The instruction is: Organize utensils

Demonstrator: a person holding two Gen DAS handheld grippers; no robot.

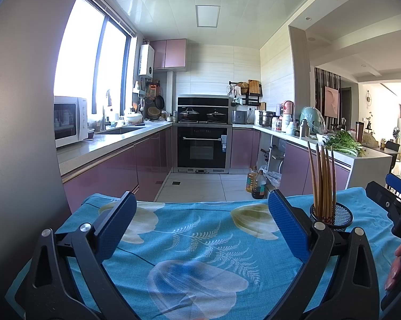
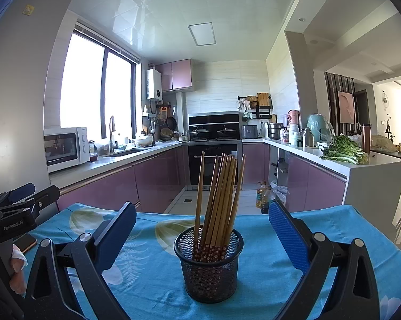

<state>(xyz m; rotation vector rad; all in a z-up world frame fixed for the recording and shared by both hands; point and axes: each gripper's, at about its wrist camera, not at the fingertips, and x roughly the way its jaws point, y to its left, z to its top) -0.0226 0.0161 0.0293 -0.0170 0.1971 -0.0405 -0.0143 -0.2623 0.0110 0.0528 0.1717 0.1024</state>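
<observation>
Wooden chopsticks [image 2: 219, 202] stand upright in a black mesh cup [image 2: 209, 264] on the cloth-covered tabletop [image 2: 320, 229], apparently already gathered. Right gripper [image 2: 202, 229] faces the cup, fingers wide, empty. Left gripper [image 1: 202, 226] likewise wide, holding nothing, with the cup to its right.

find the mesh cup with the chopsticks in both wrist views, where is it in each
Left wrist view: the mesh cup stands at the right, beyond the left hand-held gripper's right finger, on the blue cloth.
Right wrist view: the mesh cup is centred low, between the open fingers of the right hand-held gripper.
Shared landmark: the black oven at the far wall.
</observation>
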